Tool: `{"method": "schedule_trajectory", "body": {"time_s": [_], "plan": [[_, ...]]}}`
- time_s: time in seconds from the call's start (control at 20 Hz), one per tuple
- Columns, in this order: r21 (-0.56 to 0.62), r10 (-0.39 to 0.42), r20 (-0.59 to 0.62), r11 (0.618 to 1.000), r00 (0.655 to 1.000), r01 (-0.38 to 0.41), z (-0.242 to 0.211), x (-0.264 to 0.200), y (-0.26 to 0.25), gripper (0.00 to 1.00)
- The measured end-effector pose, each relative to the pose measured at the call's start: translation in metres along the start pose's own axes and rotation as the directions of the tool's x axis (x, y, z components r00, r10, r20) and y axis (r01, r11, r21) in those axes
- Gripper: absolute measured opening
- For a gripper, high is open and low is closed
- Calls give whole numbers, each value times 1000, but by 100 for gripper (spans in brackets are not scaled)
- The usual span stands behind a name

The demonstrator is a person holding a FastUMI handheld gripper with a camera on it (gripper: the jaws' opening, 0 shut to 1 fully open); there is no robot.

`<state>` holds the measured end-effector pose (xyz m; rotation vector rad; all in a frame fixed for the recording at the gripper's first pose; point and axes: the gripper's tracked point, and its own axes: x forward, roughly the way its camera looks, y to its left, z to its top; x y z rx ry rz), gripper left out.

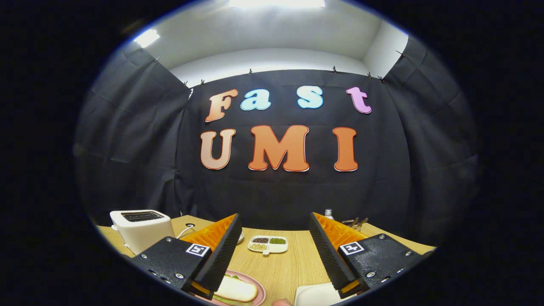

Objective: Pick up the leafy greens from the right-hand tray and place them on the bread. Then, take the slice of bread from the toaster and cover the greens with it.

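My gripper (275,219) is held above the wooden table (289,263), open, with nothing between its two orange-backed fingers. Below the left finger lies a pink plate (259,288). On it rests a slice of bread (236,290) with green leaf (231,277) peeking out at its edges. The white toaster (142,229) stands at the table's back left, beyond the left finger, and its top slot looks dark. A corner of the white tray (316,295) shows under the right finger; its contents are hidden.
A small white divided dish (268,245) with seeds and green bits sits on the table ahead, between the fingers. A bottle top (328,211) and some clips (356,222) are at the back right. The toaster's cord (185,230) runs behind the left finger.
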<state>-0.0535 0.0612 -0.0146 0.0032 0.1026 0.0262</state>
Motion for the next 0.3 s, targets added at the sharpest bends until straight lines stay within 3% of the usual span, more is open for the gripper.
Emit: {"method": "schedule_trajectory", "body": {"time_s": [0.3], "plan": [[39, 8, 2, 999, 1000, -8, 10, -4, 9, 96]]}}
